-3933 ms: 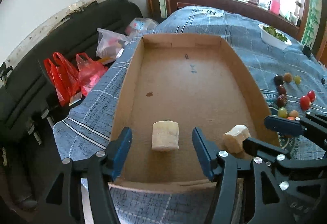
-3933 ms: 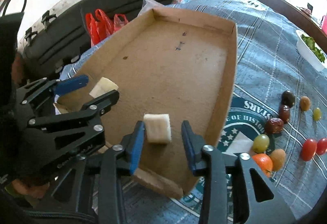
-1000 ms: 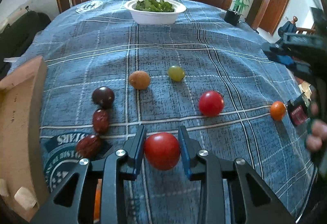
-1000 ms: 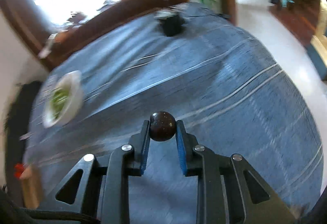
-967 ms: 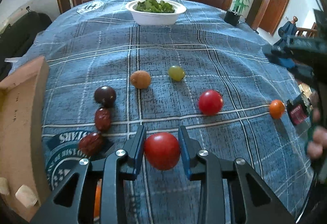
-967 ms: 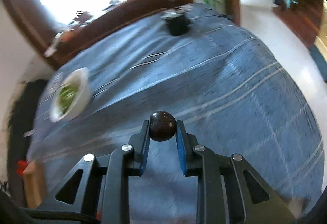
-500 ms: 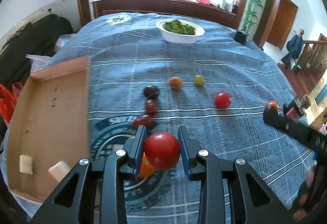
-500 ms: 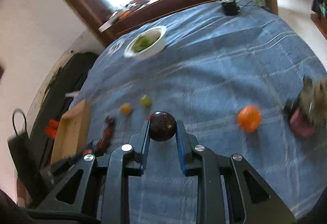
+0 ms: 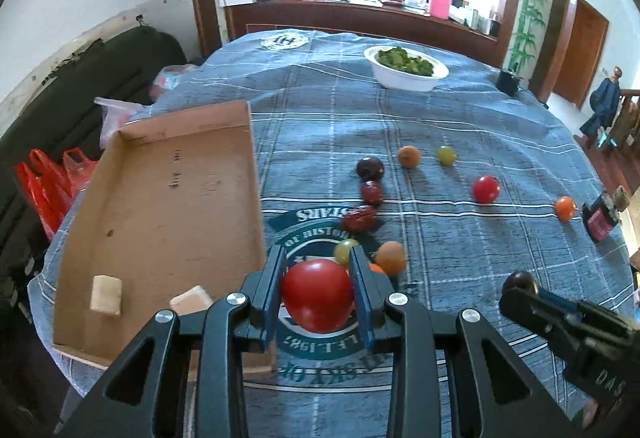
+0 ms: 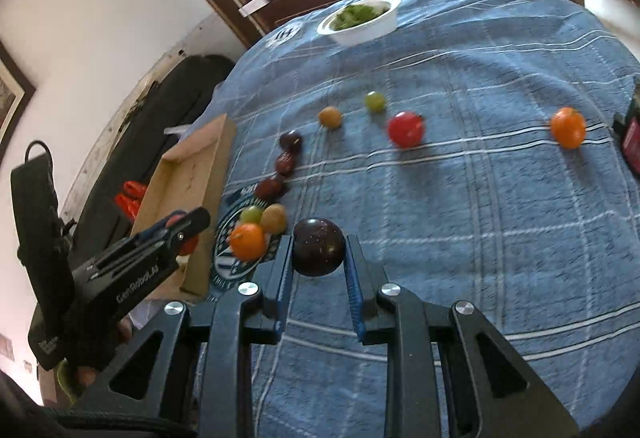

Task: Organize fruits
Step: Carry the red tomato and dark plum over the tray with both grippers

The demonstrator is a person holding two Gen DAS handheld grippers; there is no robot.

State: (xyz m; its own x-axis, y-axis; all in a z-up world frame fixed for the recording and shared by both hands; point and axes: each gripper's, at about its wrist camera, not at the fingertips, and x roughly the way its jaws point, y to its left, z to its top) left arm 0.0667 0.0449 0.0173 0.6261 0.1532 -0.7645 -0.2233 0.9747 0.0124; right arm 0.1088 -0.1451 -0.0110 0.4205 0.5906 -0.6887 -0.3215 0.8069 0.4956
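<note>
Left wrist: tool (image 9: 318, 292) tilted down, gripping tomato (image 9: 317, 295)

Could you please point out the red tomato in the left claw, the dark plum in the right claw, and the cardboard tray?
red tomato (image 9: 318, 294), left wrist view, front face.
dark plum (image 10: 319, 247), right wrist view, centre.
cardboard tray (image 9: 168, 206), left wrist view, bare floor.

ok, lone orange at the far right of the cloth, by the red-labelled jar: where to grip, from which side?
Take the orange across its widest middle, coming from above. It is round, so any pair of opposite sides works, but the jar stands close beside it; set the fingers so neither goes between them. Both grippers are full now.
</note>
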